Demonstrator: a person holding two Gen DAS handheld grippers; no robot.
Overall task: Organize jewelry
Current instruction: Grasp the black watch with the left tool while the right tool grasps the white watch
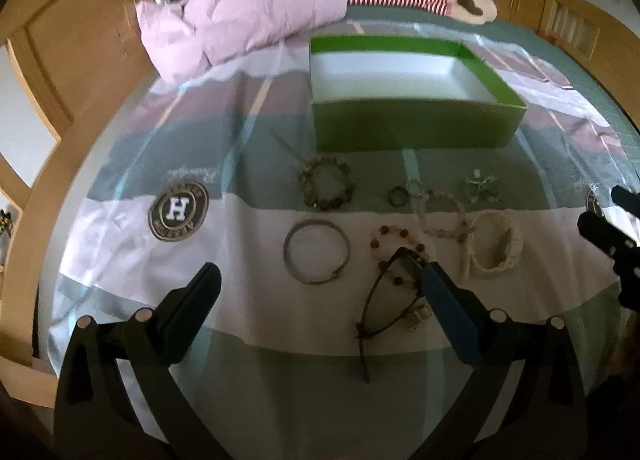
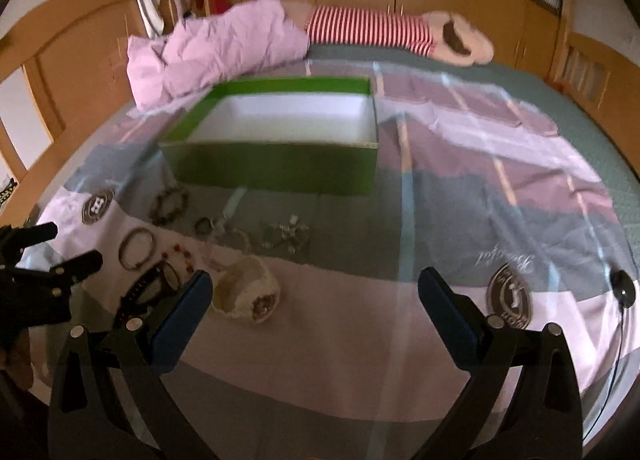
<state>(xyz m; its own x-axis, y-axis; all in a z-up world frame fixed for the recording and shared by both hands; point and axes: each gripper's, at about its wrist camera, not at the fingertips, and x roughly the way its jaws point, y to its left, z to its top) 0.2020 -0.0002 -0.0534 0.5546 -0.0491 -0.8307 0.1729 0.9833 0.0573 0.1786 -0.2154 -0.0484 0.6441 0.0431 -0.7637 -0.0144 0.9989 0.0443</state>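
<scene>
Green box (image 1: 416, 128) sits empty on the bedspread (image 1: 248, 300), jewelry laid out just in front: silver bangle (image 1: 317, 251), beaded bracelet (image 1: 328, 188), cream bracelet (image 1: 496, 246). My left gripper (image 1: 320, 280) and right gripper (image 2: 316, 284) both hover spread wide, holding nothing.

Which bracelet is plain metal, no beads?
The thin grey bangle, leftmost in the near row: a smooth bare ring, unlike the beaded and woven ones beside it.
</scene>
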